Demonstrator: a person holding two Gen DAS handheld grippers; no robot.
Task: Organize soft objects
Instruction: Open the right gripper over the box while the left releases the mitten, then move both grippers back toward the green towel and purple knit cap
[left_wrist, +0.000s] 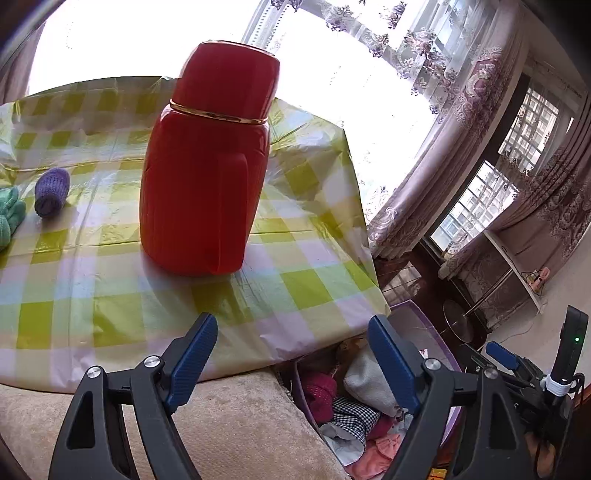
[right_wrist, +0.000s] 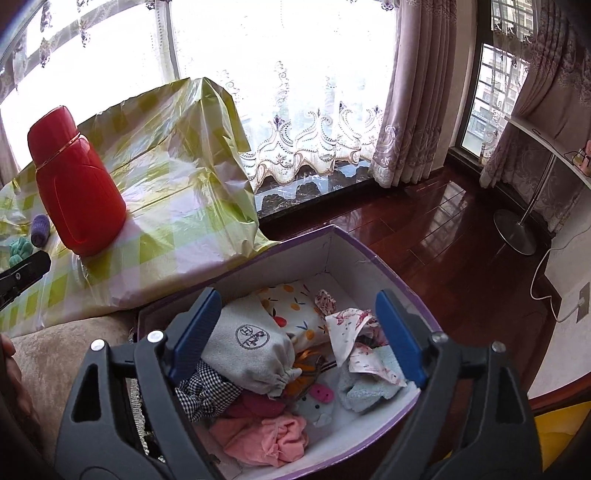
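My right gripper (right_wrist: 297, 299) hangs open over a purple-rimmed box (right_wrist: 288, 262), with nothing between its pads. Inside the box lie a grey drawstring pouch (right_wrist: 251, 347), a fruit-print cloth (right_wrist: 291, 310), a floral cloth (right_wrist: 351, 325), a light blue towel (right_wrist: 369, 391), a pink cloth (right_wrist: 266, 432) and a checked cloth (right_wrist: 207, 391). My left gripper (left_wrist: 291, 325) is open and empty above the table's near edge, beside the box (left_wrist: 306, 391). On the table's far left lie a purple knitted piece (left_wrist: 51, 192) and a green knitted piece (left_wrist: 9, 218).
A tall red flask (left_wrist: 207, 158) stands upright mid-table on the green checked plastic cloth (left_wrist: 110, 295). A beige cushion (left_wrist: 240, 424) lies between table and box. To the right are dark wood floor (right_wrist: 443, 240), a round metal stand base (right_wrist: 515, 232), curtains and windows.
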